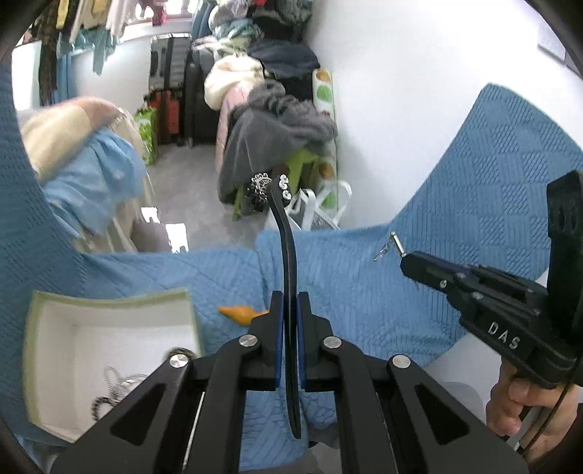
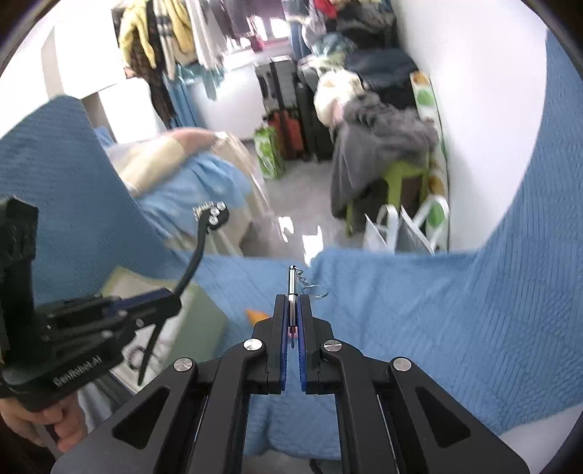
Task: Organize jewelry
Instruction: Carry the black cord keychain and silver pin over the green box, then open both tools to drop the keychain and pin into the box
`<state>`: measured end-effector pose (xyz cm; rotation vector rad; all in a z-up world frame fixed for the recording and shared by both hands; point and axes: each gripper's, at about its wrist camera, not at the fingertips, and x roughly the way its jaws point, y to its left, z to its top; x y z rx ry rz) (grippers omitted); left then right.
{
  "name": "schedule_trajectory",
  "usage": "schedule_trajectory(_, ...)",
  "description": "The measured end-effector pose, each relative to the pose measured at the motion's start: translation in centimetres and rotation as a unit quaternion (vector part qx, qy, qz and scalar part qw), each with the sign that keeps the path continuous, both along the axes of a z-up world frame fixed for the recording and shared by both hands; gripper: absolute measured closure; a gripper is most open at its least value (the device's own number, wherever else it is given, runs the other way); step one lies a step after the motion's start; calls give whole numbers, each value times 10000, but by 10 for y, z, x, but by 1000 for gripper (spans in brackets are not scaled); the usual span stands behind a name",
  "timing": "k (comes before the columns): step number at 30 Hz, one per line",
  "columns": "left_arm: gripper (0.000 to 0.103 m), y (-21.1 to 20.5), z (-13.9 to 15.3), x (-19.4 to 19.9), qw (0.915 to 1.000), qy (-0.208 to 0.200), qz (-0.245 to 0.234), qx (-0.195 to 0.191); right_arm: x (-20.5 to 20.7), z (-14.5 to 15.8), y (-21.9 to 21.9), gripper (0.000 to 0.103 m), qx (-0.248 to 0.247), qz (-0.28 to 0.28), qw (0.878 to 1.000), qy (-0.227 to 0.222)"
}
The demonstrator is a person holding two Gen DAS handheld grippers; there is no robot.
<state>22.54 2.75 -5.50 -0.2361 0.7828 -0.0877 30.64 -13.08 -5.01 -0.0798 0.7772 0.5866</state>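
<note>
Blue bedspread (image 1: 455,204): woven cloth, quilted, matt. Black strap (image 1: 289,277): smooth, slightly glossy, studded with bright metal ornaments. Small pen-like keychain (image 2: 292,288): polished metal. Left gripper (image 1: 290,328) and right gripper (image 2: 292,328): matt black plastic, blue pads, shiny metal pins. White box (image 1: 109,339): matt card.

Box (image 1: 109,328) lies on the bedspread (image 1: 364,291) — left of both claws.

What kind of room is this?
Probably a bedroom at home: a bed under a blue quilted bedspread, clothes hanging near the window, and suitcases beside heaped clothing.
</note>
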Motion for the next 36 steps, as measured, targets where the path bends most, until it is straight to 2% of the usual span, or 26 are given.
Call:
schedule_trajectory(6, 97, 37, 36, -24, 9993, -254, 246, 92, -18, 45, 42, 101, 204, 269, 9990, -301)
schedule_trajectory(10, 97, 64, 41, -38, 9985, -250, 491, 66, -27, 52, 70, 100, 278, 482, 9979, -342)
schedule_trajectory(14, 97, 91, 35, -50, 9976, -186, 674, 9, -38, 47, 99, 100, 316, 674, 9969, -240)
schedule_trajectory(19, 97, 118, 9, -59, 9963, 70, 852, -78, -49, 26, 135, 100, 190, 916, 9956, -48)
schedule_trajectory(22, 97, 130, -8, -60, 9954, 259, 909, -129, -53, 3, 153, 100, 30, 1013, 9947, 152)
schedule_trajectory(29, 97, 142, -55, -67, 9917, 757, 985, -334, -60, -54, 170, 100, -305, 1073, 9915, 668)
schedule_trajectory(36, 98, 147, -88, -73, 9874, 1082, 1018, -551, -65, -93, 174, 100, -594, 1121, 9874, 946)
